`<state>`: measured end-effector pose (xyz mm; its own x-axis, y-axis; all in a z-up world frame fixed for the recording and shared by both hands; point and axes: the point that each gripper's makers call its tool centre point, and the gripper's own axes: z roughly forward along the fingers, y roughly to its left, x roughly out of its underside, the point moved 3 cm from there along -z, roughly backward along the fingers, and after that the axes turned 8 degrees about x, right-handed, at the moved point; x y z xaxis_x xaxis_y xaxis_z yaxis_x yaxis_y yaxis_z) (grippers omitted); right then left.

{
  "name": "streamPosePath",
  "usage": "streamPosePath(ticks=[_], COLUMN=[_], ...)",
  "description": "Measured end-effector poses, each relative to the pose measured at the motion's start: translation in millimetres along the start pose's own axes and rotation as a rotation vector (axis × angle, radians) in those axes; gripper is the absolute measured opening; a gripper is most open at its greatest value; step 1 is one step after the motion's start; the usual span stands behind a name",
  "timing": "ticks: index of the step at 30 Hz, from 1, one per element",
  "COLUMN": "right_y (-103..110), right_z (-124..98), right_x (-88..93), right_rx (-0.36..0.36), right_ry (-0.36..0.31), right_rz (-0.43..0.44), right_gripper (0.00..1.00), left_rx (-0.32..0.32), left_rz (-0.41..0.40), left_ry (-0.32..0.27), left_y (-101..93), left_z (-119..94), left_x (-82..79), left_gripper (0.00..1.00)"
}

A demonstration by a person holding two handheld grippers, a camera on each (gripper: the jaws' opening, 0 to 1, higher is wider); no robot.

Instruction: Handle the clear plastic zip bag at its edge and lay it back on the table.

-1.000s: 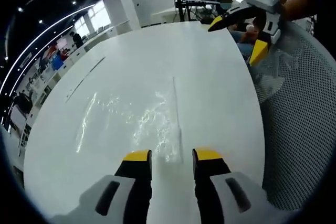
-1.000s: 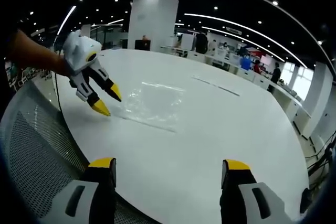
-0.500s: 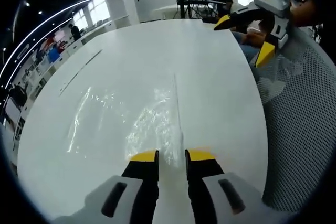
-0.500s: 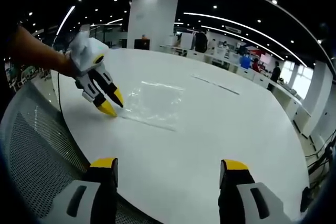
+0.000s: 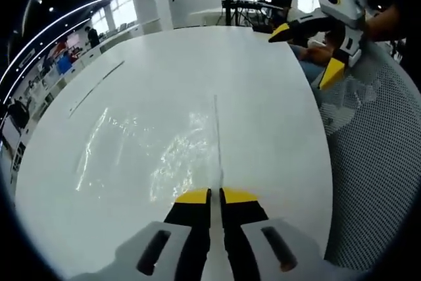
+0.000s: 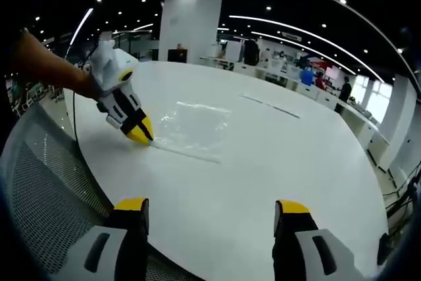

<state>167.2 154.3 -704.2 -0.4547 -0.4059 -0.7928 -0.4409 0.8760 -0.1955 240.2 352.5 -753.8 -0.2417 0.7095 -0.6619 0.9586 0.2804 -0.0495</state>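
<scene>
The clear zip bag (image 5: 151,156) is lying flat on the white table (image 5: 263,90), its sealed edge pinched between the left gripper's (image 5: 215,193) 2 nearly closed yellow tips. The right gripper (image 6: 210,207) is hanging wide open and empty near the table's rim. The grasping step looks underway; next, I'd guess, is a gentle lift by that edge.

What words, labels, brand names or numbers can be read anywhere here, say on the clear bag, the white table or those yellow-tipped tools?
None can be read.
Clear plastic zip bag: no print shows on it.
Round white table: plain, no markings.
White left gripper with yellow tips, closed on the bag's edge: no legible label.
White right gripper with yellow tips, open: no legible label.
Coloured displays along the far wall: too small and blurred to read.
</scene>
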Motion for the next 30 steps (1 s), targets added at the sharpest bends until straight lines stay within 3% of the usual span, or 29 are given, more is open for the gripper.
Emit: streamPosePath(ticks=[25,30], right_y=[-1.2,2.5], right_z=[-2.3,-4.5], right_x=[-7.0,-11.7], right_rx=[0.013,0.005], right_ry=[-0.030,-0.040], right_rz=[-0.029,-0.083], right_gripper=[0.77,0.73], left_rx=[-0.025,-0.035], left_rz=[0.091,0.099], left_ry=[0.043,0.044], left_y=[-6.2,-10.1], left_z=[-12.0,-19.6], left_x=[1.6,1.0], left_gripper=[0.00,0.00])
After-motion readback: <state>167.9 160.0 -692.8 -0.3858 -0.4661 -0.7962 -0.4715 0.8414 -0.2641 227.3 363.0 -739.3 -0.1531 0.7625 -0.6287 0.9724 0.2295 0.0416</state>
